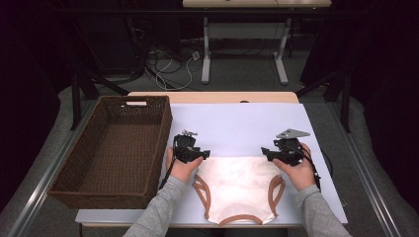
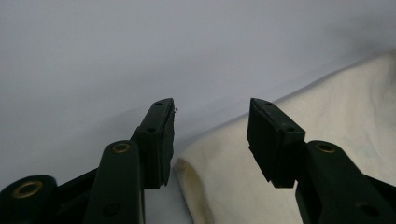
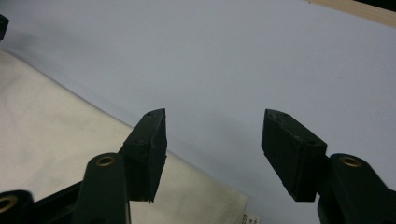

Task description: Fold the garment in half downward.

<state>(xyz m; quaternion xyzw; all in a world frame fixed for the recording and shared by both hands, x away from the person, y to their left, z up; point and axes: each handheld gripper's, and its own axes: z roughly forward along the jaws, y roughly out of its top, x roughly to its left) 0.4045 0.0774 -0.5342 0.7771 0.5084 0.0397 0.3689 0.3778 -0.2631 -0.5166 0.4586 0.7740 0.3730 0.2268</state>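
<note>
Dark floor and loose cables lie beyond the pale blue surface [image 1: 237, 123], seen from the high view. On it, near the person's edge, a cream garment [image 1: 239, 190] with brown trim lies flat. A woven basket [image 1: 116, 150] stands at the left side with nothing visible inside. The left tool [image 1: 200, 157] sits at the garment's far left corner, and the right tool [image 1: 267, 154] sits at its far right corner, each in a hand with a grey sleeve.

Left gripper view brings what the high one cannot: the jaws stand apart, and the garment's folded corner [image 2: 210, 186] lies between them, untouched by the pads.

Right gripper view shows open jaws too, straddling the garment's hem corner [image 3: 205, 200], where a small printed label [image 3: 246, 218] peeks out.
</note>
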